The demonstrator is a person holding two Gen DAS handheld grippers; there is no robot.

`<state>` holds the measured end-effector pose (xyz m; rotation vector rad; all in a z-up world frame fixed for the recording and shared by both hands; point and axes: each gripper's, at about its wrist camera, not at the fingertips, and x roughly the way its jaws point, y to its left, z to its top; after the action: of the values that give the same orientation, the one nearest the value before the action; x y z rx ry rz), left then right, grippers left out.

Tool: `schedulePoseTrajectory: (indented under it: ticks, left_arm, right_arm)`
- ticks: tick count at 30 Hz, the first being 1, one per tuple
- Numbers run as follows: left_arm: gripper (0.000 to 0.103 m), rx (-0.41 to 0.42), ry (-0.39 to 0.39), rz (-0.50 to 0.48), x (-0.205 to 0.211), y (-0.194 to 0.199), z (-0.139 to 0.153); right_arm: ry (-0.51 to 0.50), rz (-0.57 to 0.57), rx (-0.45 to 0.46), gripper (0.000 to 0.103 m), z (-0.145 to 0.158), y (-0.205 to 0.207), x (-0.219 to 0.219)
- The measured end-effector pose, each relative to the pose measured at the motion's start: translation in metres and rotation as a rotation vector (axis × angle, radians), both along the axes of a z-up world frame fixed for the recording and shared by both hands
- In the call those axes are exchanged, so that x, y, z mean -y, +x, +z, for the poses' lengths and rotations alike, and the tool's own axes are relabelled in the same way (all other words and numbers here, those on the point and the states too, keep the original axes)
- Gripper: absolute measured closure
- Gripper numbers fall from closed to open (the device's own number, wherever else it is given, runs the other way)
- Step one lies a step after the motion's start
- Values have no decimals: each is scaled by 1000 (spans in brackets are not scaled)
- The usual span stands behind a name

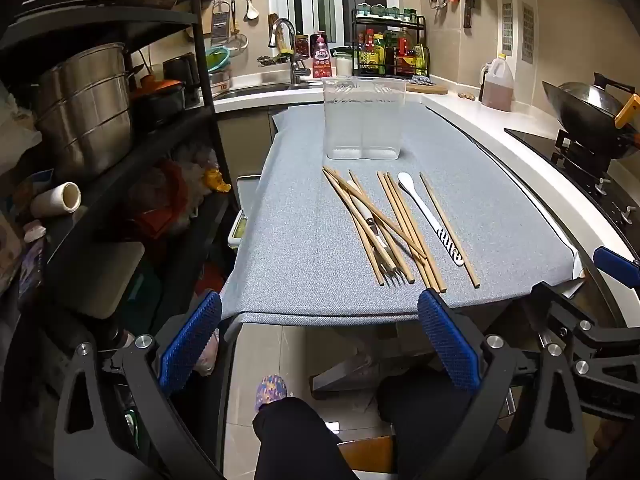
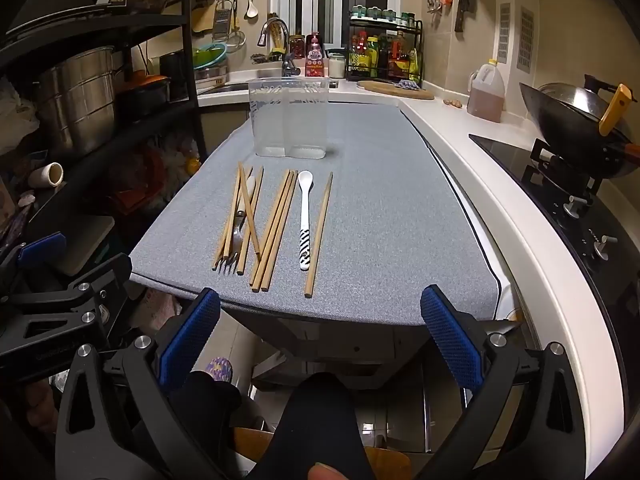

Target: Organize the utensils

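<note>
Several wooden chopsticks (image 1: 404,232) (image 2: 276,228) lie loosely on a grey mat (image 1: 300,240) (image 2: 384,216). Among them rests a metal fork (image 1: 382,246) (image 2: 236,240), partly covered. A white spoon with a striped handle (image 1: 430,216) (image 2: 305,216) lies between the chopsticks. Behind them stands a clear two-compartment holder (image 1: 363,118) (image 2: 289,116), empty. My left gripper (image 1: 320,308) hangs open below the mat's near edge, nothing between its blue pads. My right gripper (image 2: 320,304) is open too, just before the near edge, to the right of the left one.
A black shelf rack with steel pots (image 1: 84,108) stands at the left. White counter (image 2: 500,160), a wok (image 2: 580,120) on a hob and an oil jug (image 2: 485,92) are at the right. Sink and spice rack (image 1: 390,46) are at the back. A person's legs (image 1: 304,440) are below.
</note>
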<state>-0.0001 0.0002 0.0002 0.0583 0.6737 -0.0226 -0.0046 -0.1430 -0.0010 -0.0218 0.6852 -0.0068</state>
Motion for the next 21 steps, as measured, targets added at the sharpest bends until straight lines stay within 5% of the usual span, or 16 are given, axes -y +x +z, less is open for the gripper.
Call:
schedulePoseTrajectory:
  ticks: [21]
  left_arm:
    - [8, 1, -4, 1, -3, 0, 0]
  right_arm:
    - [0, 6, -1, 5, -2, -1, -3]
